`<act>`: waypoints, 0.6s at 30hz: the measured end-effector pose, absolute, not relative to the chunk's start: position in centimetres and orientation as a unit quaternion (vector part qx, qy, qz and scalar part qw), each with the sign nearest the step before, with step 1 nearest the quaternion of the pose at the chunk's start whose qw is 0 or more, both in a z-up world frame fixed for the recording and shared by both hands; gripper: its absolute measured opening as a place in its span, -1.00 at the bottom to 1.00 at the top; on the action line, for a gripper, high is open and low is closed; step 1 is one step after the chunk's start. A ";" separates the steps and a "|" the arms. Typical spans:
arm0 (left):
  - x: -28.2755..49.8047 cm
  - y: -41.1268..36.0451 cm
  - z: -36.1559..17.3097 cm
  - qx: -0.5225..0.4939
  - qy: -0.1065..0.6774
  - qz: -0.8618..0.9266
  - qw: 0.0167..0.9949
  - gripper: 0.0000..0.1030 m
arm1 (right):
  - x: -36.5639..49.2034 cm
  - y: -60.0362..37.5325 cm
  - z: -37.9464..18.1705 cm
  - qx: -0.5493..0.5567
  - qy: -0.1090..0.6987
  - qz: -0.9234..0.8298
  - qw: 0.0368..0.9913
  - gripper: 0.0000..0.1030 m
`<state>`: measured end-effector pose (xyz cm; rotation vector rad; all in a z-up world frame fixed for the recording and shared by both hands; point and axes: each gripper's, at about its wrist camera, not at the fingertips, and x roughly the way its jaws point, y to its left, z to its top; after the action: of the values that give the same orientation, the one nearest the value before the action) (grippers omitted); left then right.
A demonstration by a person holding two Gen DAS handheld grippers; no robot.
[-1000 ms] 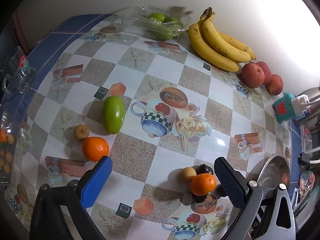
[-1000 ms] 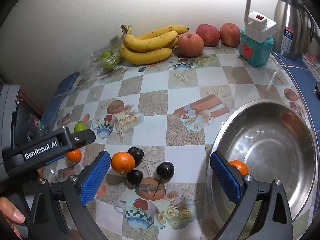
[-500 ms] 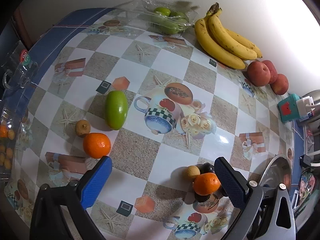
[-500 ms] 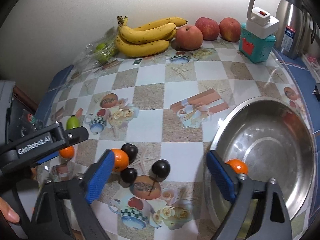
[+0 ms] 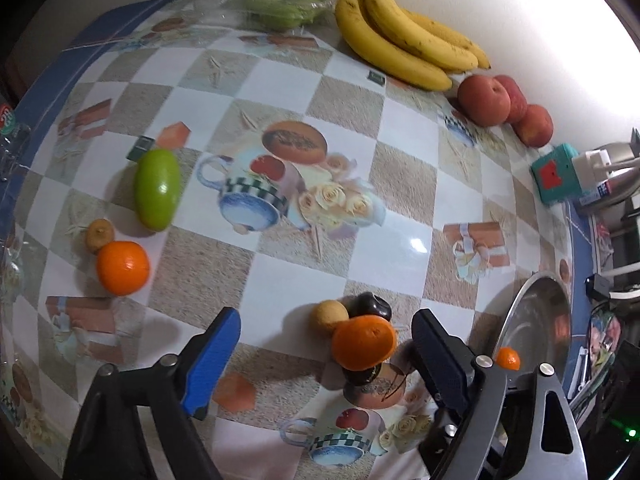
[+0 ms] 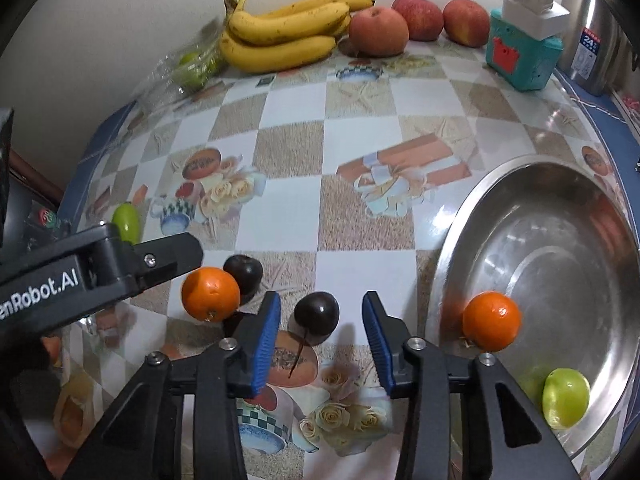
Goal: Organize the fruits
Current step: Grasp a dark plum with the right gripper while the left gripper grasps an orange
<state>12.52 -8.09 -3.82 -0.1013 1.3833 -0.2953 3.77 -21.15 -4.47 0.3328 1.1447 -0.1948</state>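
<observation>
Right gripper (image 6: 320,338) jaws closing around dark plum (image 6: 316,318), not yet touching: small, smooth, bruisable; grip across middle. Left gripper (image 5: 320,356) jaws closing around orange (image 5: 364,343), pads clear.

At the back of the bench (image 6: 360,248), against the wall, a bag of small fruits (image 6: 192,66) lies left of the banana bunch (image 6: 284,34), with 3 apples (image 6: 420,24) to its right and a thermos (image 6: 592,48) at the far right. The steel basin (image 6: 472,240) sits at the front right and holds 1 mandarin (image 6: 492,321) with a round fruit (image 6: 566,398) in front of it. Left of the basin, a stemmed dark fruit (image 6: 316,318) lies between the right claw's (image 6: 320,344) closing jaws, apart from both. Further left lies another mandarin (image 6: 211,294), touching a second dark fruit (image 6: 243,273) behind it.
</observation>
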 end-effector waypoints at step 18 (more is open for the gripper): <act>12.1 -9.3 -4.0 -0.049 0.645 -0.161 0.745 -0.26 | 4.0 -21.1 -6.2 0.170 0.549 -0.089 0.813 -0.34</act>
<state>12.13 -9.28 -4.03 -0.1082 1.4120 -0.3516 4.03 -21.14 -6.16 0.3636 1.1726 -0.1900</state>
